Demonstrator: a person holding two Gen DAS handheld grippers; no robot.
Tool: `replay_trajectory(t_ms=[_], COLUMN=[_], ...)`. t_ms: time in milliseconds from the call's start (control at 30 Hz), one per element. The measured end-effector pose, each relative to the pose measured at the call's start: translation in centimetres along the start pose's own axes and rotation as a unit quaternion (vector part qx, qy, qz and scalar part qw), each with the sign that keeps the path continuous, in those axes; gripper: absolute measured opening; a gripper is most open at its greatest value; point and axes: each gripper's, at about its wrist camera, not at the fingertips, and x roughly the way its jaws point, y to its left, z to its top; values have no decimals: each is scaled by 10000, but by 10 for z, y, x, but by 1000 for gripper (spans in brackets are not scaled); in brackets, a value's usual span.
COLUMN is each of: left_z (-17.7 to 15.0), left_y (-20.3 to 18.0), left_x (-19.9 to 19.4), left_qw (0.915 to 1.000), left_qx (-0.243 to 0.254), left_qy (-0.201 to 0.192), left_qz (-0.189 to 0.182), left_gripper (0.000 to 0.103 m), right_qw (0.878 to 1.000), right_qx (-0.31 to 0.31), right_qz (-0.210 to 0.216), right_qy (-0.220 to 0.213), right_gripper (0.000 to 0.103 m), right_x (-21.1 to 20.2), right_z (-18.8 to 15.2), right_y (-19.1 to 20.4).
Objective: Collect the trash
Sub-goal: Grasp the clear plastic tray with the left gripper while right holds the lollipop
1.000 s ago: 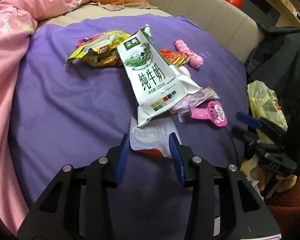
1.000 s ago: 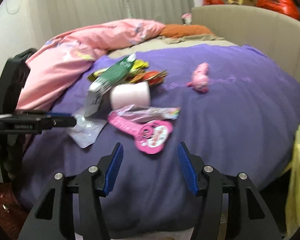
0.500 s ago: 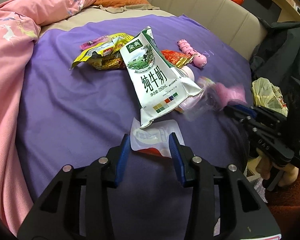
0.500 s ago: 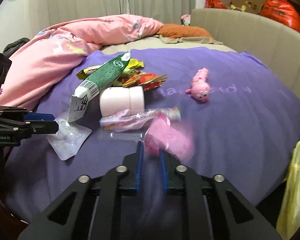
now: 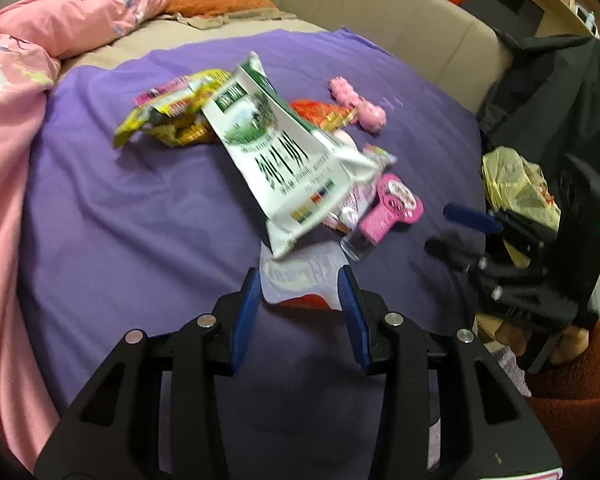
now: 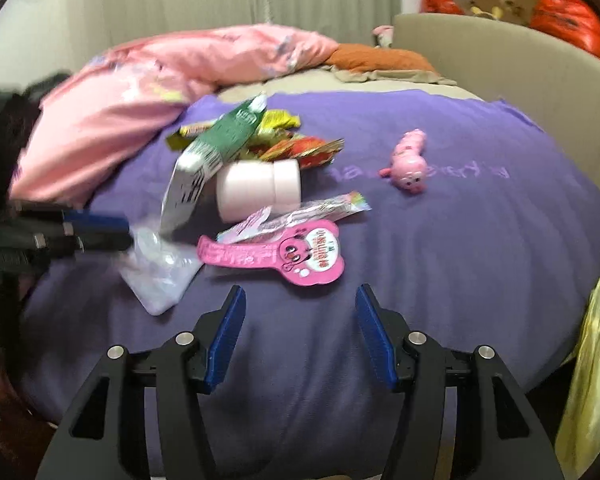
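A purple blanket (image 6: 440,240) is spread over the bed, w/ the trash piled at centre frame. A white milk carton (image 5: 284,160) is seen at centre; its print is blurred, not readable. The pink card (image 6: 296,256), w/ small unreadable writing, lies just beyond the right gripper (image 6: 300,336), whose jaws have just been opening, nothing between. It should be approached low and gripped by the edge. The left gripper (image 5: 298,312) is half open around a clear sachet (image 5: 300,280); contact cannot be told.
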Motion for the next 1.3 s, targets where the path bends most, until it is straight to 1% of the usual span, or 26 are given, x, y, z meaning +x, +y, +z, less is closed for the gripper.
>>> replay_trajectory(t_ms=[67, 100, 167, 233, 300, 367, 433, 567, 667, 700, 767, 900, 967, 1033, 1100, 1133, 1167, 1200, 1267, 1300], left_z=[5, 7, 9, 9, 8, 7, 8, 5, -2, -6, -11, -19, -23, -26, -25, -24, -22, -18, -12, -8], left_y=[5, 9, 15, 20, 22, 19, 17, 13, 7, 4, 1, -3, -3, -4, -2, -1, 0, 0, -3, -5], left_x=[-5, -8, -11, -10, -9, -10, -9, -1, 3, 3, 2, 6, 10, 11, 10, 10, 9, 5, -2, -8], left_qw=[9999, 9998, 9995, 9993, 9994, 9996, 9997, 9997, 9988, 9983, 9978, 9969, 9963, 9962, 9959, 9958, 9960, 9963, 9970, 9973], left_qx=[-61, -115, -199, -306, -303, -236, -184, -100, 31, 65, 50, -26, -101, -189, -261, -294, -328, -345, -316, -262], left_qy=[-102, -160, -208, -174, -115, -77, -54, 124, 313, 361, 419, 514, 568, 539, 444, 404, 364, 296, 131, 7], left_qz=[40, 65, 109, 120, 129, 144, 135, 194, 369, 453, 510, 593, 631, 660, 746, 764, 742, 724, 690, 688], left_gripper=[38, 38, 38, 38, 38, 38, 38, 38, 38, 38, 38, 38, 32, 27, 14, 11, 9, 5, 5, 4], right_qw=[9988, 9982, 9987, 9988, 9989, 9994, 9995, 9996, 9986, 9982, 9973, 9962, 9961, 9958, 9958, 9961, 9970, 9988, 9999, 9999], right_qx=[-279, -360, -417, -444, -428, -317, -285, -83, 176, 269, 547, 730, 750, 724, 634, 561, 444, 211, -73, -109], right_qz=[-411, -489, -271, -132, 34, 133, 79, -150, -423, -444, -378, -345, -244, -58, 84, 137, 175, 116, -45, -26], right_qy=[-11, 12, 54, 137, 179, 46, -118, -221, -280, -298, -315, -339, -404, -555, -656, -660, -615, -422, -65, 72], right_gripper=[54, 54, 54, 54, 38, 38, 37, 37, 37, 37, 37, 37, 37, 37, 37, 37, 37, 37, 37, 37], right_x=[6, 12, 23, 36, 41, 36, 25, 6, -11, -15, -23, -28, -30, -33, -32, -31, -29, -22, -11, -8], right_z=[3, 7, 12, 19, 24, 26, 26, 19, 7, 4, -5, -14, -16, -18, -16, -14, -12, -10, -10, -11], right_y=[9, 10, 9, 7, 5, 2, 2, -5, -17, -22, -33, -45, -46, -47, -47, -45, -42, -37, -31, -31])
